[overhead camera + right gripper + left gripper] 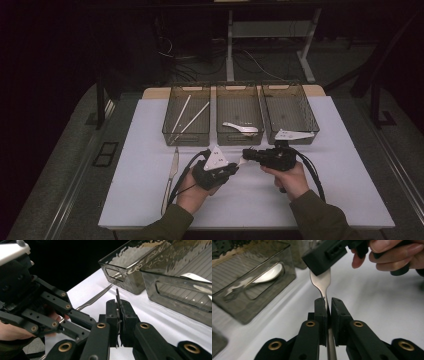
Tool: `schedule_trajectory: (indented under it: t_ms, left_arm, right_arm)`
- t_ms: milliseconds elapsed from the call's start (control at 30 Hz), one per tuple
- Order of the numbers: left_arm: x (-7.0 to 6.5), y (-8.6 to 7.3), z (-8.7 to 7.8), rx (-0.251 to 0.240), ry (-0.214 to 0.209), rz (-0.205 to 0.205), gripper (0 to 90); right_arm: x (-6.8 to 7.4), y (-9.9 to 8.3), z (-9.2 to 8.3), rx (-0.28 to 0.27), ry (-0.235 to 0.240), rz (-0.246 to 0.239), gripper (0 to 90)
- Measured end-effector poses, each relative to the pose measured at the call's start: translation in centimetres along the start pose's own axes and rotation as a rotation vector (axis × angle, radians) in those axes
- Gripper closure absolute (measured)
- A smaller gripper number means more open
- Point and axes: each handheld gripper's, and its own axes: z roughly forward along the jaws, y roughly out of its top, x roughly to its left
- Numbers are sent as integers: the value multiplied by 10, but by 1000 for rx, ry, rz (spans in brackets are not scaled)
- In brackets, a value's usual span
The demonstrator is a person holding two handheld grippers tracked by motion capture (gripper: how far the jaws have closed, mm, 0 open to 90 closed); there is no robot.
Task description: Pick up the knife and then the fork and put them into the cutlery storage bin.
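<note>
A metal utensil [241, 161] hangs a little above the white table, held between both grippers. My left gripper [234, 169] is shut on its thin handle, and in the left gripper view [329, 302] the pads press on the handle [325, 296]. The wider head [321, 281] runs into my right gripper [322, 258]. The right gripper [248, 154] is shut on that head, whose thin edge [117, 293] sticks up between the pads of the right gripper [118, 303]. The left gripper [50, 312] stands close at the left of that view.
Three clear bins stand in a row behind the hands: the left bin [186, 137] holds two white sticks [192, 117], the middle bin [240, 140] a white spoon [240, 127], and the right bin [292, 112] stands beside them. A knife [172, 170] lies on the table at the left.
</note>
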Motion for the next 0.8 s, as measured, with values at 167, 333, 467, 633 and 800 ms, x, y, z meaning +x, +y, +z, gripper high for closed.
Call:
schedule_trajectory:
  t_ms: [167,333,467,633,800]
  left_arm:
    - [3,-3,-7,-30,-35,-22,726]
    - [10,-14,-18,-34,-62,-43,609]
    - [15,-31,-32,-17,-78,-57,546]
    - [24,-42,-46,-18,-80,-69,461]
    - [32,-54,-56,-12,-57,-91,391]
  right_arm:
    - [0,6,-9,-10,-10,-18,868]
    - [-6,19,-28,-28,-55,-31,868]
    - [-14,33,-50,-50,-105,-50,868]
    - [-28,48,-77,-99,-154,-48,869]
    - [-40,67,-103,-129,-207,-59,869]
